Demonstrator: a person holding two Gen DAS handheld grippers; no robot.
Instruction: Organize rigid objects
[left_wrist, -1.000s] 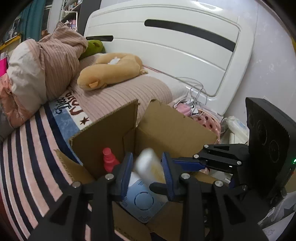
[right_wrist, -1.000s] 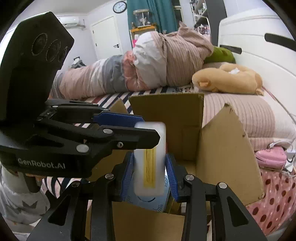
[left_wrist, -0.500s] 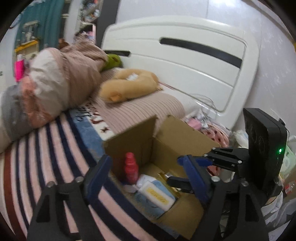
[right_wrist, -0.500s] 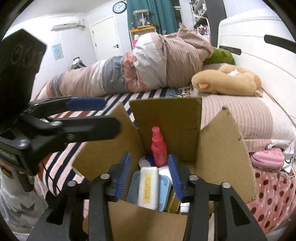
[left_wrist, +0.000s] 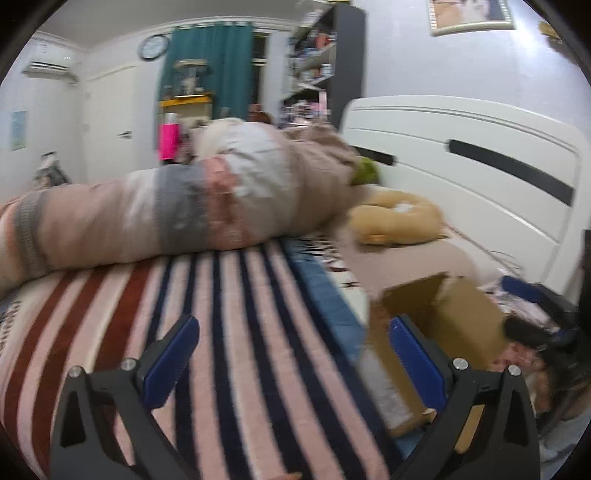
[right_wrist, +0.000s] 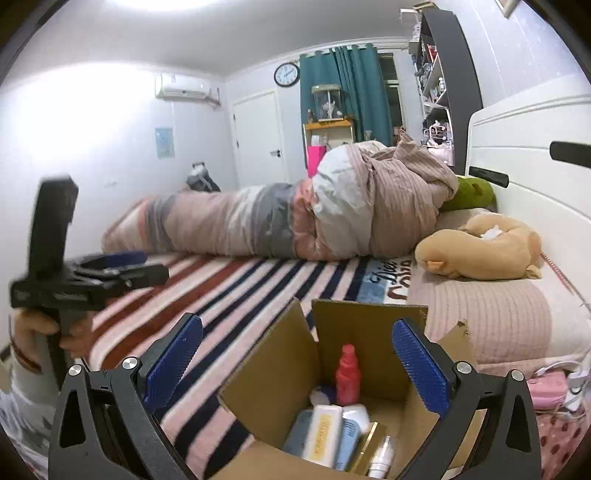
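An open cardboard box (right_wrist: 280, 373) sits at the bed's near edge; it also shows in the left wrist view (left_wrist: 458, 325). Inside stand a red bottle (right_wrist: 347, 374), a white box with a yellow label (right_wrist: 323, 434), a light blue item (right_wrist: 349, 437) and a small white bottle (right_wrist: 380, 456). My right gripper (right_wrist: 297, 360) is open and empty, raised above the box. My left gripper (left_wrist: 291, 360) is open and empty over the striped blanket, left of the box; it also shows at the left of the right wrist view (right_wrist: 122, 267).
A striped blanket (left_wrist: 229, 325) covers the bed. A rolled duvet (right_wrist: 295, 218) lies across the far side. A tan plush toy (right_wrist: 484, 247) and a green one (right_wrist: 472, 192) lie by the white headboard (left_wrist: 480, 177). Pink clutter (right_wrist: 546, 384) sits right of the box.
The white box with the yellow label was let go into the cardboard box. Both grippers opened wide. My left gripper swung left, away from the box. My right gripper rose.
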